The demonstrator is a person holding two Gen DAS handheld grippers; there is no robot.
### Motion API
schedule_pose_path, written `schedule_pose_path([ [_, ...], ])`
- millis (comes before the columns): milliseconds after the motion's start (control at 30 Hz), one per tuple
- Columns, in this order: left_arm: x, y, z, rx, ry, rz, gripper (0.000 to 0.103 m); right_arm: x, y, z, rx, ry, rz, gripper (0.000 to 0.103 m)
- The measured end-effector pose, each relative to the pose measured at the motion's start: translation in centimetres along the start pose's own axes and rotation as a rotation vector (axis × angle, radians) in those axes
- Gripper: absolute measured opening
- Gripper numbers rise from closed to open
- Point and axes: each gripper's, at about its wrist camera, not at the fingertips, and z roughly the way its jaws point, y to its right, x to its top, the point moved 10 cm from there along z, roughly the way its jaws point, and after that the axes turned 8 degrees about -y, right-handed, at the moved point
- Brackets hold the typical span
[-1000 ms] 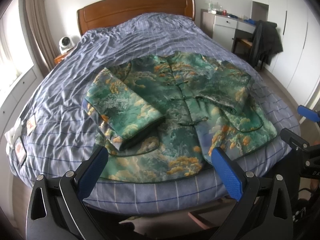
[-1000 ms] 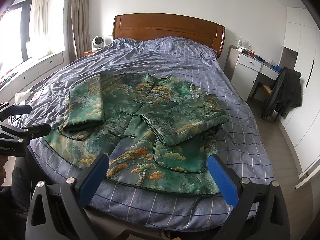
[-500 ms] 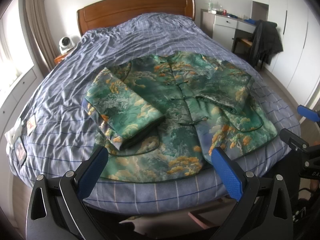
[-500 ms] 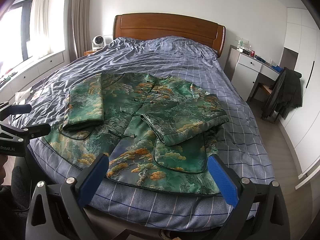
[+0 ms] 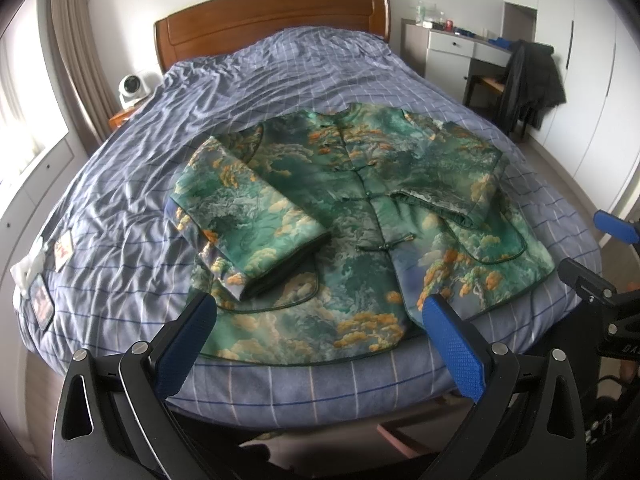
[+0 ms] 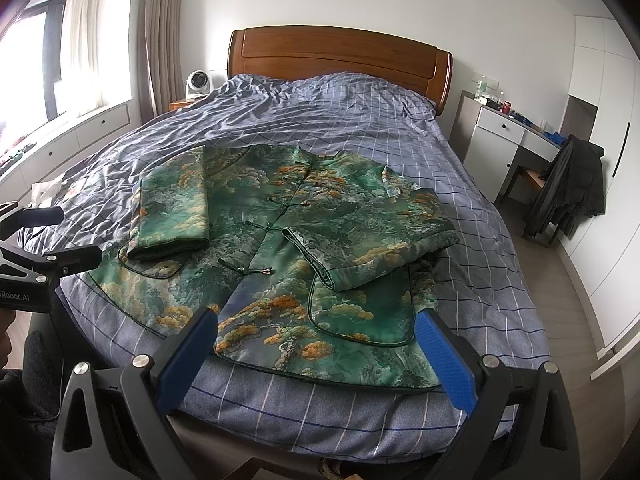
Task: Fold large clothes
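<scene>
Left gripper [image 5: 316, 334] and right gripper [image 6: 316, 346] hover with fingers spread wide, holding nothing. Beyond them, the green brocade jacket [image 5: 352, 232] lies front-up near the bed [image 6: 360, 120] foot, both sleeves folded inward. Its back is hidden.

Green cloud-patterned jacket [image 5: 352, 240] front-up near the bed's foot, both sleeves folded inward
</scene>
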Motion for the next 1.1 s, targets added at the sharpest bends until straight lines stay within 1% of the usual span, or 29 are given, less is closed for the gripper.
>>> schedule_pose_path([
  [133, 0.0, 0.0, 0.0, 0.000, -0.001, 0.000, 0.103, -0.2, -0.1, 0.1, 0.001, -0.003, -0.002, 0.101],
  [233, 0.0, 0.0, 0.0, 0.000, 0.000, 0.000, 0.103, 0.0, 0.1, 0.0, -0.015, 0.016, -0.027, 0.101],
  [300, 0.0, 0.0, 0.0, 0.000, 0.000, -0.001, 0.103, 0.7, 0.4, -0.1, -0.045, 0.056, -0.080, 0.101],
  [400, 0.0, 0.0, 0.0, -0.001, 0.002, -0.001, 0.103, 2.6, 1.6, -0.2, -0.112, 0.163, -0.193, 0.101],
  [433, 0.0, 0.0, 0.0, -0.002, 0.005, -0.003, 0.103, 3.2, 1.8, 0.4, -0.105, 0.175, -0.236, 0.101],
  [467, 0.0, 0.1, 0.0, -0.004, 0.005, -0.004, 0.103, 3.5, 1.8, 1.6, -0.064, 0.157, -0.280, 0.101],
  [567, 0.0, -0.1, -0.1, 0.006, 0.008, -0.001, 0.103, 4.1, 2.0, 6.2, 0.036, 0.036, -0.330, 0.101],
  [667, 0.0, -0.6, -0.7, 0.026, 0.019, -0.001, 0.103, 4.2, 0.7, 10.3, 0.093, -0.035, -0.391, 0.101],
  [733, -0.1, -0.9, -0.8, 0.040, 0.018, -0.005, 0.103, 4.0, -0.5, 12.5, 0.089, -0.054, -0.436, 0.101],
  [800, -0.2, -1.3, -1.1, 0.050, 0.014, -0.010, 0.103, 4.0, -1.0, 15.1, 0.055, -0.079, -0.487, 0.101],
  [933, -0.6, -2.0, -1.3, 0.068, 0.017, -0.024, 0.103, 4.1, -0.3, 20.1, -0.017, -0.146, -0.527, 0.100],
  [967, -0.7, -2.3, -1.2, 0.070, 0.014, -0.032, 0.103, 3.9, 0.1, 21.0, -0.029, -0.170, -0.532, 0.087],
  [1000, -0.8, -2.4, -1.1, 0.071, 0.012, -0.038, 0.103, 3.8, 0.3, 21.5, -0.018, -0.197, -0.528, 0.074],
  [1033, -0.9, -2.6, -1.0, 0.071, 0.008, -0.045, 0.103, 3.4, 0.3, 21.6, 0.032, -0.234, -0.504, 0.046],
  [1067, -1.0, -2.8, -0.8, 0.068, 0.001, -0.054, 0.103, 3.3, 0.3, 21.5, 0.081, -0.253, -0.466, 0.024],
  [1100, -1.1, -2.9, -0.6, 0.063, -0.004, -0.060, 0.103, 3.4, 0.6, 21.0, 0.081, -0.247, -0.442, 0.018],
])
